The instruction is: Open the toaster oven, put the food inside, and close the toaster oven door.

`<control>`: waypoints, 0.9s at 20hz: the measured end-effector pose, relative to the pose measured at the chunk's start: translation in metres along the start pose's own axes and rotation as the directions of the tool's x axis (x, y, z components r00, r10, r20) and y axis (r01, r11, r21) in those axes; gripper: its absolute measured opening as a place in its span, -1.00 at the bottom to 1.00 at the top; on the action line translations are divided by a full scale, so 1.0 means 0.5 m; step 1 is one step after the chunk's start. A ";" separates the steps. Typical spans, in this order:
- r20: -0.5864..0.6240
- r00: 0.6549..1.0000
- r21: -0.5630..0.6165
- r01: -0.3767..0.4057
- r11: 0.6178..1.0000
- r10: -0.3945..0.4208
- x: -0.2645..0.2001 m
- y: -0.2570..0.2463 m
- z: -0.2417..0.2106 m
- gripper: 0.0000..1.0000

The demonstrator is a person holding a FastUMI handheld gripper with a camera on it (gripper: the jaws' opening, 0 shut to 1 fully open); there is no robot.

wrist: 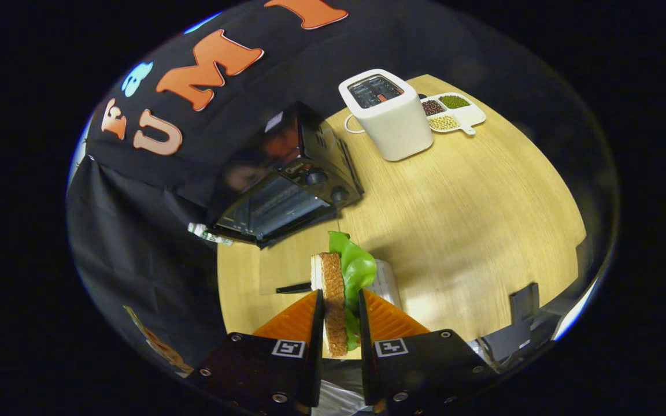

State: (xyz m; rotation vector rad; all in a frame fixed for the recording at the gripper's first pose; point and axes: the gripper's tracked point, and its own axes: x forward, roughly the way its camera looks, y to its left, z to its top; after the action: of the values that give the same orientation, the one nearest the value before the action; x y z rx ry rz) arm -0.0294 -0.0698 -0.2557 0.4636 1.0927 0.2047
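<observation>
The glossy black toaster oven (287,179) has a small pale brand mark on its control panel above the knobs and a pale sticker on its top, both too small and blurred to read. The gripper (340,294), fingers clamped on a toasted lettuce sandwich (333,271), bears two square black-and-white coded tags, patterns rather than letters.

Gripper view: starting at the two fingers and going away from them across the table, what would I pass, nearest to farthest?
Gripper shut on the sandwich → black toaster oven, its door hanging open → white pop-up toaster → divided dish of beans at the far edge of the wooden table.
</observation>
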 end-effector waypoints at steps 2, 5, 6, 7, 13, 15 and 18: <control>0.017 0.999 0.021 -0.048 0.999 0.048 0.011 0.031 0.003 -0.41; 0.042 0.991 0.058 -0.132 0.990 0.130 0.039 0.081 0.004 -0.42; 0.047 0.986 0.072 -0.161 0.984 0.158 0.049 0.099 -0.001 -0.41; 0.053 0.982 0.084 -0.184 0.979 0.180 0.060 0.111 -0.001 -0.41; 0.141 0.957 0.186 -0.278 0.942 0.254 0.126 0.154 0.005 -0.42; 0.181 0.944 0.241 -0.316 0.918 0.277 0.151 0.167 0.013 -0.42; 0.220 0.930 0.303 -0.353 0.885 0.295 0.190 0.185 0.024 -0.42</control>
State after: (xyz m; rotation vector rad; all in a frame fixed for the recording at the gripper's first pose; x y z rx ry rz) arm 0.0305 0.0455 -0.2854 0.9614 0.8784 0.2693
